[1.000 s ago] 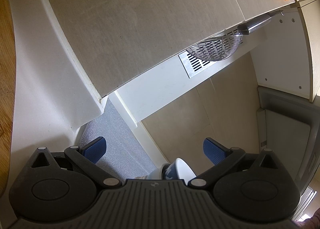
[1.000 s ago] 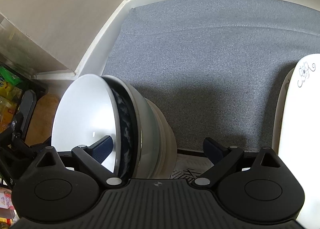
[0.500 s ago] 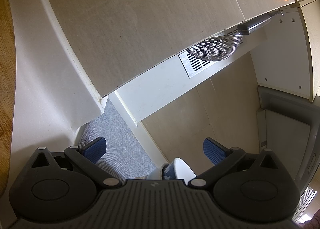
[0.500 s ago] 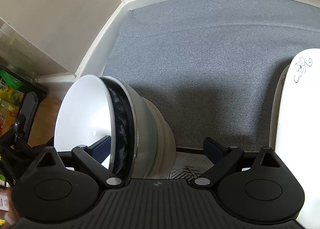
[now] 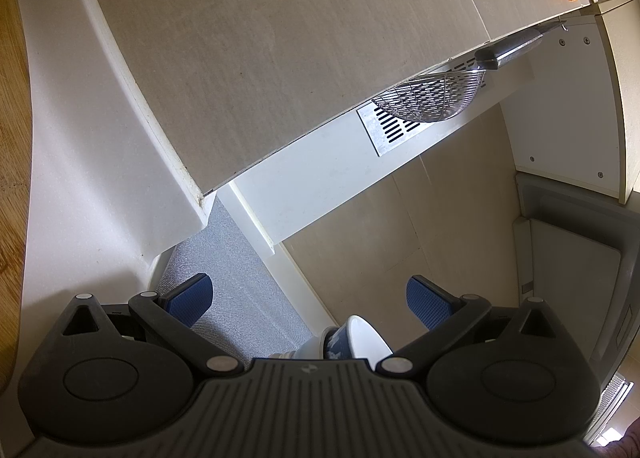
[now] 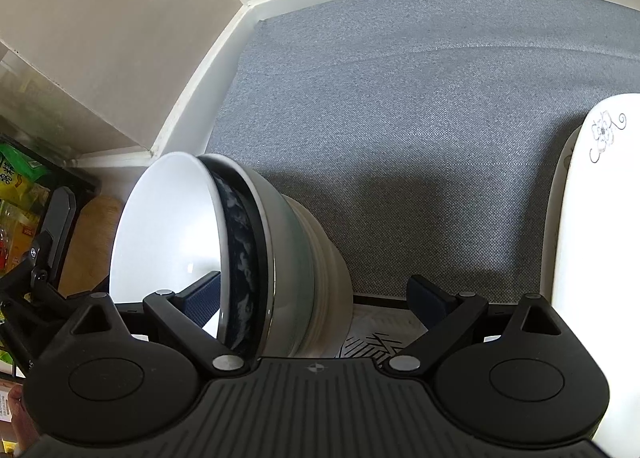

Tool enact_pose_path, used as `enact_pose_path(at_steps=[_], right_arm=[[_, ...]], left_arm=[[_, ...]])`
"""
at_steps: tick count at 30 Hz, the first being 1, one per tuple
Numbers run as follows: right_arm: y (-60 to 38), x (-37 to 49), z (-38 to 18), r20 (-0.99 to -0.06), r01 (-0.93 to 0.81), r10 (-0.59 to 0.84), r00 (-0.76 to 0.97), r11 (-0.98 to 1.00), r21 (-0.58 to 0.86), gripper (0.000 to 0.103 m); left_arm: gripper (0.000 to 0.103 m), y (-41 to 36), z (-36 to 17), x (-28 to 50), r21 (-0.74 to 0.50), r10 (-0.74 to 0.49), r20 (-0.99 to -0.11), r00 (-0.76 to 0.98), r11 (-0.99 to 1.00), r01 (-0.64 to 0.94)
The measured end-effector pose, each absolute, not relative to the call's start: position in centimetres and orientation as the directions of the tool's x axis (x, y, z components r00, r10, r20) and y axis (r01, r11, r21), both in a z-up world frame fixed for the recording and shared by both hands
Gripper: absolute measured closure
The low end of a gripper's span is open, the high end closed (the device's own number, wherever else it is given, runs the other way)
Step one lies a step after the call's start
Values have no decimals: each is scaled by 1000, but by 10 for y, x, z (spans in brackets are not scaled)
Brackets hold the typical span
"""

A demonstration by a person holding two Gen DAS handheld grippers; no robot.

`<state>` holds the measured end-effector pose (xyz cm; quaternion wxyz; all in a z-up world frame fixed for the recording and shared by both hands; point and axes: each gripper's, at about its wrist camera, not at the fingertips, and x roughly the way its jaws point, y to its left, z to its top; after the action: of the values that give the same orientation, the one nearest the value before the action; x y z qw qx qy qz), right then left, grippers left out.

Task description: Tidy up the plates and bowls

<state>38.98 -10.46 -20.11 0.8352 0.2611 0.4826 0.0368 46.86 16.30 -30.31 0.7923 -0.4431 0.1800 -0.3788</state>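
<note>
Glazed nested bowls (image 6: 256,254), woven grey mat (image 6: 420,129)

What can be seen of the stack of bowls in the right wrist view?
The stack of bowls looks like glossy ceramic, nested and tipped on its side, mouths facing left. The innermost bowl is white inside; a dark blue mottled band shows at its rim, then a pale grey-green bowl and white bases. It sits at the near edge of the grey mat. The right tool is open, one finger inside the bowl mouth.

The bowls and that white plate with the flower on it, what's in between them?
In the right wrist view, only bare grey mat lies between the stacked bowls and the flowered plate, plus the right gripper, its jaws open.
</note>
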Motion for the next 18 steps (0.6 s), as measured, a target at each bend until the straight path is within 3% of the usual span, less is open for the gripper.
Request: enact_pose_path(at_steps=[18], right_arm=[[-102,387,-200,-792,192,307,528,865,463,6]], left_arm=[[0,162,-301,468,-838,-760,51,648,320,441]])
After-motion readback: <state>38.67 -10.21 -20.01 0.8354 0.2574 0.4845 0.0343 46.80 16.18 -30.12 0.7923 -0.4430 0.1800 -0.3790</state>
